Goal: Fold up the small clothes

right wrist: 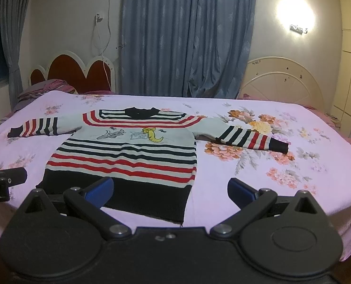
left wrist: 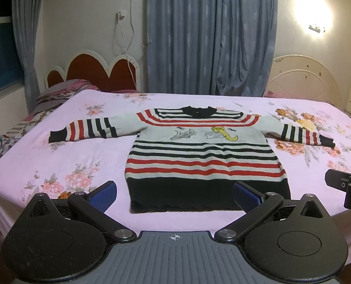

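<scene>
We see the striped sweater [left wrist: 203, 156] lying flat and face up in the middle of the left wrist frame, on the pink floral bedsheet [left wrist: 80, 156], both sleeves spread out sideways and its black hem nearest us. In the right wrist view the sweater [right wrist: 128, 156] sits left of centre, its right sleeve stretched over the printed flowers.

Our left gripper [left wrist: 175, 196] hovers at the lower edge of the frame just before the hem, jaws spread wide and holding nothing. Our right gripper [right wrist: 170, 191] hangs over the hem's right corner, jaws likewise wide apart and empty.

Farther out, crumpled bedding [left wrist: 54, 94] lies at the left edge by a red headboard [left wrist: 92, 71]. Blue curtains [left wrist: 210, 35] fill the upper centre, a cream headboard [left wrist: 303, 78] stands at right, and a wall lamp [left wrist: 317, 27] glows upper right.
</scene>
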The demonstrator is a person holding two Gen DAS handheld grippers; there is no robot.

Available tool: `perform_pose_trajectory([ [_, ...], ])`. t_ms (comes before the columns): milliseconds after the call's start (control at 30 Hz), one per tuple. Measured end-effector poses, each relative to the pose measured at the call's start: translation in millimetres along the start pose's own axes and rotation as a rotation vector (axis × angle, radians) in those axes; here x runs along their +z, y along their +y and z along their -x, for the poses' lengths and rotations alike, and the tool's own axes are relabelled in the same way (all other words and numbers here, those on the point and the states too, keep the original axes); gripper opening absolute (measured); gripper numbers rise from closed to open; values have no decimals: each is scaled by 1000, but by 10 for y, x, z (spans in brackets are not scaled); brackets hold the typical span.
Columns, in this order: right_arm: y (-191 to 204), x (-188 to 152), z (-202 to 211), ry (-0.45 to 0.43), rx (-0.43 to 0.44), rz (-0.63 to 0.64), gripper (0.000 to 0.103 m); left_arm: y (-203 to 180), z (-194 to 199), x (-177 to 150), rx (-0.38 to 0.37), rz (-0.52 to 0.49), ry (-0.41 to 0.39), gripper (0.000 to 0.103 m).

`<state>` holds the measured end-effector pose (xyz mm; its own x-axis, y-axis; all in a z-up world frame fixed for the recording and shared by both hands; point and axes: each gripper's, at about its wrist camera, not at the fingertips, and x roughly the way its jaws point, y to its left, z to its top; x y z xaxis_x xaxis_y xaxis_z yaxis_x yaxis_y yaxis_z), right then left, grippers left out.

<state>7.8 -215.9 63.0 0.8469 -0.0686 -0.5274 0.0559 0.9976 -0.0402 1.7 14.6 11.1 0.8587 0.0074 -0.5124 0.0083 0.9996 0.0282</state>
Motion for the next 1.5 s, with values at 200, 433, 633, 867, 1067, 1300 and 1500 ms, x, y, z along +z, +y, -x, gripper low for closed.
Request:
perform_pose_trajectory([
  [200, 0, 4, 8, -5, 4, -3, 102, -21, 30, -5, 3, -6, -10, 103],
  [433, 2, -3, 21, -7, 8, -5, 102, -7, 38, -16, 4, -5, -11, 103],
  [633, 9, -1, 20, -6, 7, -4, 102, -3, 49, -17, 4, -5, -11, 103],
  [867, -19, -22, 40, -8, 2, -7, 102, 2, 53, -17, 0, -4, -12, 103],
  [1067, -24, -28, 37, -8, -2, -9, 102, 10, 51, -25, 0, -5, -12, 103],
  [1300, -16, -13, 24, -8, -5, -13, 102, 28, 23, -12, 1, -7, -14, 103],
  [1500, -17, -6, 15, -7, -3, -12, 102, 40, -17, 7, 3, -12, -10, 103],
])
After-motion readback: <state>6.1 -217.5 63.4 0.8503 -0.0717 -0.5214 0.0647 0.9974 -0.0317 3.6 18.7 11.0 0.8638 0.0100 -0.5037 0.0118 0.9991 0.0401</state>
